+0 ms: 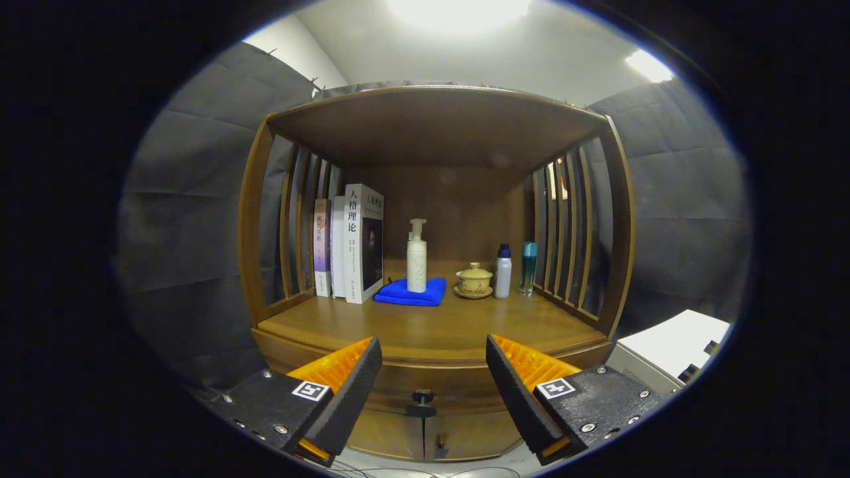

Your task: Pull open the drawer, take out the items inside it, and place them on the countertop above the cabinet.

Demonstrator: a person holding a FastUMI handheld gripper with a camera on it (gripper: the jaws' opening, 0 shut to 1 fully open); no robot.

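Here the wooden cabinet (435,219) stands straight ahead, its countertop (431,328) already carrying books (355,242), a blue cloth (410,292), a white pump bottle (416,255), a lidded cup (474,279) and two small bottles (514,269). Below the top's front edge runs the drawer (431,385), shut, its small dark knob (422,400) centred — low between the fingers and just beyond them. The gripper (433,392) hangs with its fingers wide apart, holding nothing. To do this step well, I judge, bring it level with the knob, close both pads squarely on the stem, then pull straight back — no twist — so the drawer slides evenly. What lies inside is hidden.
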